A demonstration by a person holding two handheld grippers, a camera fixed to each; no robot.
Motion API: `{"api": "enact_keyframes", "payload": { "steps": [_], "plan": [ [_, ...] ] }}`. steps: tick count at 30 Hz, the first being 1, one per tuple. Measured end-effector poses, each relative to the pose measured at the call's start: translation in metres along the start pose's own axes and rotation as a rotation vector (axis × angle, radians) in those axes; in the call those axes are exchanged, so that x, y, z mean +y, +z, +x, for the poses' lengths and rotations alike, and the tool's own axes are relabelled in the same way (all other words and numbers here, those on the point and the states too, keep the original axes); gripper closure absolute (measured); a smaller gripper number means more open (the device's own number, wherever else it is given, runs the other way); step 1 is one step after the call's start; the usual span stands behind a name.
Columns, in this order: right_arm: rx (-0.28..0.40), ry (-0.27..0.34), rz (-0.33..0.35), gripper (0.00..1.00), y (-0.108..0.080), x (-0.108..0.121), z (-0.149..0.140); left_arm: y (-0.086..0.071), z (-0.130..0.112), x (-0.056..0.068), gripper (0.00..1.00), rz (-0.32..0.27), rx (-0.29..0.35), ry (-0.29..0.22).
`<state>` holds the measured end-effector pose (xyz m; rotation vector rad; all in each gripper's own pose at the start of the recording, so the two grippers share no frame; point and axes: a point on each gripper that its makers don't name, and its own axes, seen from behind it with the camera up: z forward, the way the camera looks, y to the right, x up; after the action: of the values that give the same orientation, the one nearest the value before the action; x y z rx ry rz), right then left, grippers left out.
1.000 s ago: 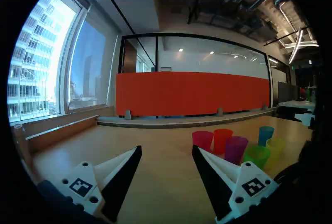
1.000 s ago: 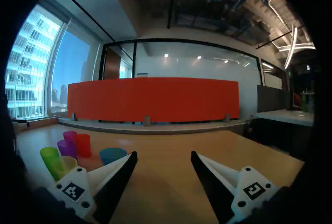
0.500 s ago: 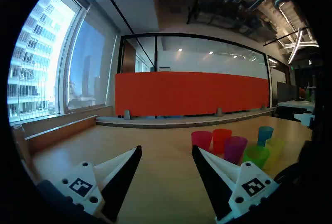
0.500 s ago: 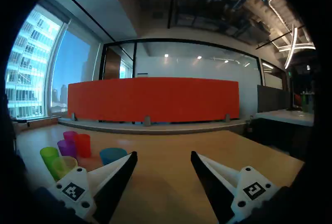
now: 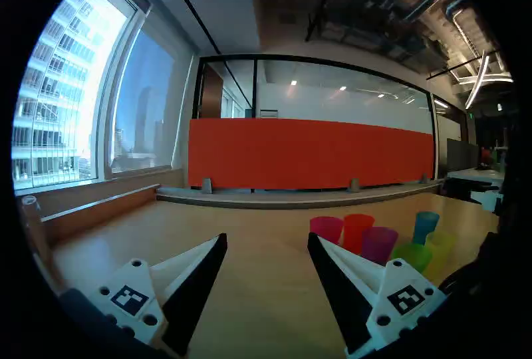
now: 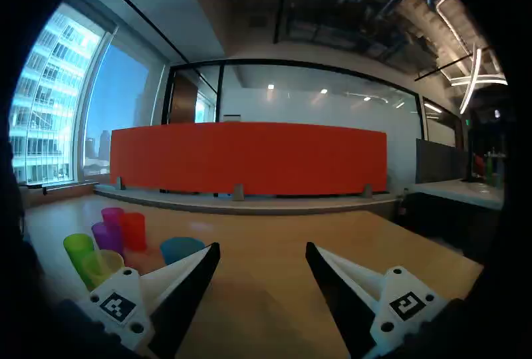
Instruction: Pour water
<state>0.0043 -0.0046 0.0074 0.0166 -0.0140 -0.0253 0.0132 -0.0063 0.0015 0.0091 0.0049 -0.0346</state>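
Left gripper view puts the cups (image 5: 378, 242) ahead-right of your left tongs (image 5: 266, 237). They lie ahead-left of your right tongs (image 6: 263, 246). Both pairs gape, empty.

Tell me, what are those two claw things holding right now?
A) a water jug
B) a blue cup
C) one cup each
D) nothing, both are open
D: the left gripper and right gripper gape over bare table; the coloured cups stand apart.
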Motion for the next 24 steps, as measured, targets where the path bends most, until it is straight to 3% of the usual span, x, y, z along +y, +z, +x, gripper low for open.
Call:
{"api": "enact_keyframes", "payload": {
  "steps": [11,24],
  "plan": [
    [-0.045,-0.002,-0.002,0.00,0.004,0.006,0.030,0.004,0.011,-0.013,0.10,0.011,-0.062,-0.015],
    [-0.043,-0.008,0.010,0.00,0.012,0.013,0.097,0.014,0.070,-0.011,0.10,-0.029,-0.056,-0.005]
  ]
}}
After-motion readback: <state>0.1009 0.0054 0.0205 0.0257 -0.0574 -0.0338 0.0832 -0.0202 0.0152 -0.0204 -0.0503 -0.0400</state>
